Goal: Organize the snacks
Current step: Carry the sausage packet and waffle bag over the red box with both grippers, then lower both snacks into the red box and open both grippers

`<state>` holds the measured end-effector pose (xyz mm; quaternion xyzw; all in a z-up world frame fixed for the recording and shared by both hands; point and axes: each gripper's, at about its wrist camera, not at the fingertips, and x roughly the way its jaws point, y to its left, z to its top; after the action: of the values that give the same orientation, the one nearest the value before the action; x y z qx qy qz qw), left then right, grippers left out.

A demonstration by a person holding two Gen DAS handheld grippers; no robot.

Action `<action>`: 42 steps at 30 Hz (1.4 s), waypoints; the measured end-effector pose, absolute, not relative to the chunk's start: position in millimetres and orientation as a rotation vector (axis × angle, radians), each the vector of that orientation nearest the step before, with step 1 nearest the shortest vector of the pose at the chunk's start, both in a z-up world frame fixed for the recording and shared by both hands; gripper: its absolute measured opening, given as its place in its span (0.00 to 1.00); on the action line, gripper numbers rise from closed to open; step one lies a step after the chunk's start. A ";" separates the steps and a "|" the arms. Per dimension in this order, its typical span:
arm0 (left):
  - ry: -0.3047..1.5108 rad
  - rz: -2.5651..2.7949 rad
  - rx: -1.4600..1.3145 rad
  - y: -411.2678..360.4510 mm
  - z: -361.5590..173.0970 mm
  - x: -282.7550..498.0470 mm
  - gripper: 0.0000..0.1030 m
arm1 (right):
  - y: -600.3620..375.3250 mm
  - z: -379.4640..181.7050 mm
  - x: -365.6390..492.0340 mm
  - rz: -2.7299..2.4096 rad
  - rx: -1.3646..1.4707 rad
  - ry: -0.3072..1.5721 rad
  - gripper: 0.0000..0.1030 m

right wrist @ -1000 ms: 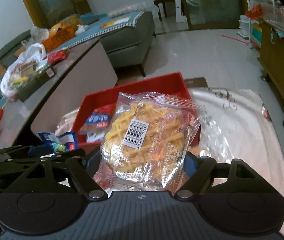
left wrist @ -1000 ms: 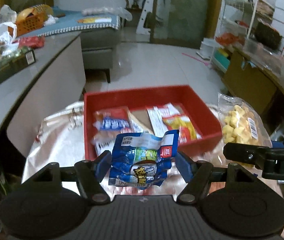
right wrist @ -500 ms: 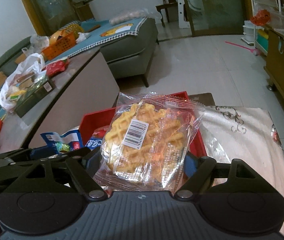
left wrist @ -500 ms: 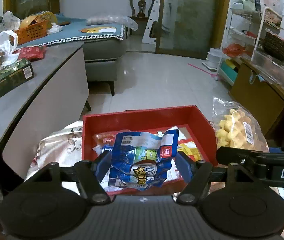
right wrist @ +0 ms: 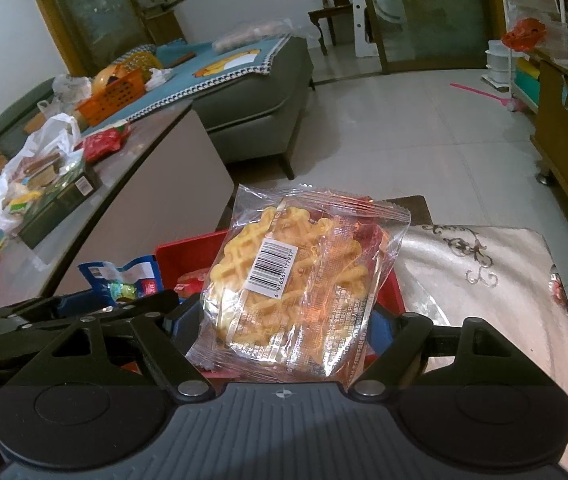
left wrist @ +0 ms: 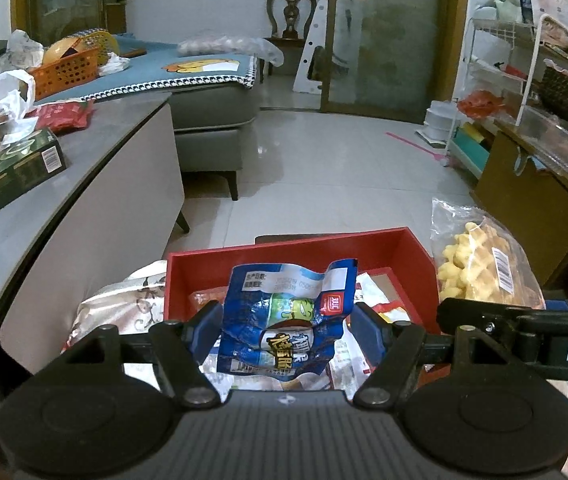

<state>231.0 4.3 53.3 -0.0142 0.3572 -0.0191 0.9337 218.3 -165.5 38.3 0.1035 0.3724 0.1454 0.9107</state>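
Note:
My left gripper (left wrist: 286,330) is shut on a crumpled blue snack packet (left wrist: 286,316) and holds it above the near part of a red tray (left wrist: 284,254). Several snack packets (left wrist: 368,300) lie in the tray. My right gripper (right wrist: 280,326) is shut on a clear bag of yellow waffles (right wrist: 296,280), held above the tray's right side (right wrist: 192,252). In the left wrist view the waffle bag (left wrist: 480,268) shows at the right. In the right wrist view the blue packet (right wrist: 124,276) shows at the left.
The tray sits on a low table with a pale patterned cloth (right wrist: 484,280). A grey counter (left wrist: 24,216) on the left carries a green box (left wrist: 8,176) and bags. A grey sofa (left wrist: 212,120) stands behind, a wooden cabinet (left wrist: 532,208) at the right.
Both grippers have pulled back and tilted up with their packets. The tray sits lower and nearer in both views, and more of the room shows.

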 end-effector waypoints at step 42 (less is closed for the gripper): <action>0.811 0.010 -0.005 5.3 7.1 282.5 0.62 | -154.8 -10.6 279.5 0.282 0.187 0.890 0.82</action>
<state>282.5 5.3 7.1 -0.0026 0.3945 0.0047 0.9189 279.5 -154.8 -10.6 0.0902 0.4282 0.1359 0.8889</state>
